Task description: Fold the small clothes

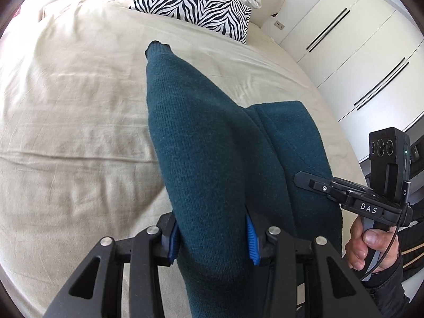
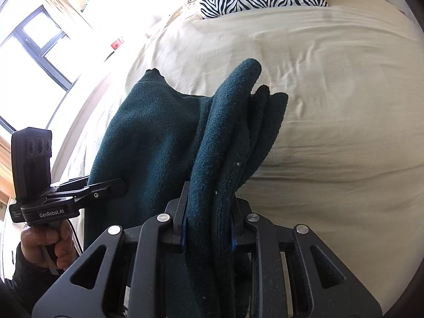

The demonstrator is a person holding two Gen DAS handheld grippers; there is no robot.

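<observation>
A dark teal knitted garment (image 1: 206, 143) hangs between both grippers above a beige bed (image 1: 66, 106). My left gripper (image 1: 212, 238) is shut on a thick bunch of it, the blue pads (image 1: 250, 234) pressing on either side. In the right wrist view the same garment (image 2: 159, 137) drapes to the left, and my right gripper (image 2: 208, 232) is shut on several folded layers of its edge. Each gripper shows in the other's view: the right one (image 1: 304, 179) at the cloth's right side, the left one (image 2: 119, 185) at its left side. The cloth hides both sets of fingertips.
A zebra-striped pillow (image 1: 196, 5) lies at the head of the bed (image 2: 331, 106). White wardrobe doors (image 1: 357, 53) stand to the right of the bed, and a bright window (image 2: 34, 47) is on the other side. A person's hand (image 1: 371, 246) grips each handle.
</observation>
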